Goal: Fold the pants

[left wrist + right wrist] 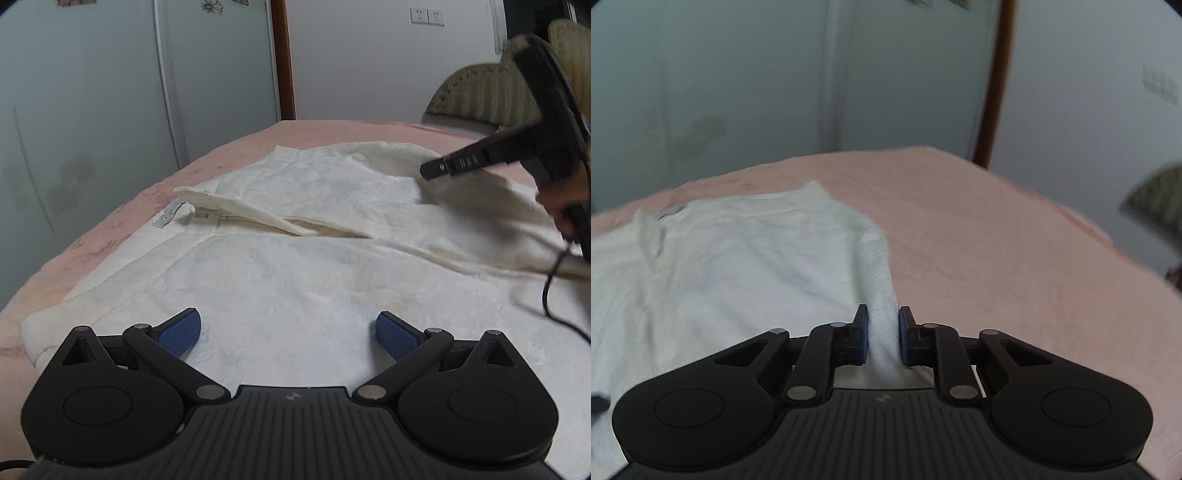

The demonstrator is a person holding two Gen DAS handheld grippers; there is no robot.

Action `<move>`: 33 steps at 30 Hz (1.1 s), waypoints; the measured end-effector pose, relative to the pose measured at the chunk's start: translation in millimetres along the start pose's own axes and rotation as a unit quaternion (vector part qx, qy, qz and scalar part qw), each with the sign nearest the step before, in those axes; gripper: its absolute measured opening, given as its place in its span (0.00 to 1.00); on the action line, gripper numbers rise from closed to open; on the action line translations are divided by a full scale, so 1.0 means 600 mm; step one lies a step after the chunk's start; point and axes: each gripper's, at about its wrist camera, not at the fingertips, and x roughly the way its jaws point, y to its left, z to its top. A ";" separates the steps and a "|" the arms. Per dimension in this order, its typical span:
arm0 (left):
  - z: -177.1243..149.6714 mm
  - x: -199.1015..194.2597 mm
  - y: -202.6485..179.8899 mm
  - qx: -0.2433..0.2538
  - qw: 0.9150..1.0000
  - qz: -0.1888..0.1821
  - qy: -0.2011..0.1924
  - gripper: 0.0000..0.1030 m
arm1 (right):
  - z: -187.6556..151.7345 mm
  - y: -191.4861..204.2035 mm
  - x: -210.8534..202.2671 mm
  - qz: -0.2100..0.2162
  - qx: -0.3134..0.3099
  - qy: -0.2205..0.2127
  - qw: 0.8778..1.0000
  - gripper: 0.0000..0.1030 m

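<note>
White pants (295,266) lie spread across a pink bedspread (110,229) (a label shows at the waistband), with the left gripper (288,334) hovering over them, jaws spread wide. At right, the right gripper (882,332) pinches a bunched fold of the fabric.

Right tongs (882,334) clamped on ridge of white pants (738,251), cloth pinched between blue pads; pink bed (997,240) beneath.
</note>
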 end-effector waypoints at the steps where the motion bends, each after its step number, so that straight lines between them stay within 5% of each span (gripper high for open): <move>1: 0.003 -0.003 0.011 -0.017 1.000 -0.011 -0.002 0.98 | -0.003 0.025 -0.016 -0.003 -0.030 -0.006 1.000 0.15; 6: 0.033 -0.009 0.089 -0.133 0.988 -0.081 0.019 0.96 | -0.042 0.146 -0.089 -0.011 -0.180 -0.023 0.983 0.15; 12: 0.135 0.045 0.159 -0.250 0.950 -0.172 0.079 0.98 | -0.083 0.172 -0.109 0.010 -0.183 -0.029 0.983 0.14; 14: 0.168 0.069 0.162 -0.264 0.944 -0.178 0.083 0.97 | -0.091 0.169 -0.112 0.014 -0.170 -0.033 0.985 0.14; 20: 0.226 0.128 0.153 -0.284 0.946 -0.138 0.076 0.94 | -0.095 0.171 -0.116 0.013 -0.157 -0.044 0.987 0.15; 21: 0.228 0.138 0.153 -0.297 0.943 -0.131 0.081 0.88 | -0.095 0.172 -0.117 0.012 -0.154 -0.047 0.987 0.15; 23: 0.224 0.151 0.159 -0.312 0.938 -0.115 0.095 0.58 | -0.099 0.178 -0.123 0.001 -0.148 -0.055 0.987 0.15; 25: 0.216 0.157 0.161 -0.307 0.937 -0.121 0.115 0.11 | -0.093 0.180 -0.118 -0.010 -0.148 -0.056 0.987 0.23; 29: 0.192 0.121 0.166 -0.267 0.953 -0.111 0.092 0.04 | -0.080 0.190 -0.119 -0.022 -0.152 -0.061 0.986 0.44; 33: 0.167 0.054 0.183 -0.227 0.963 -0.133 0.056 0.04 | -0.067 0.200 -0.131 -0.001 -0.153 -0.049 0.987 0.43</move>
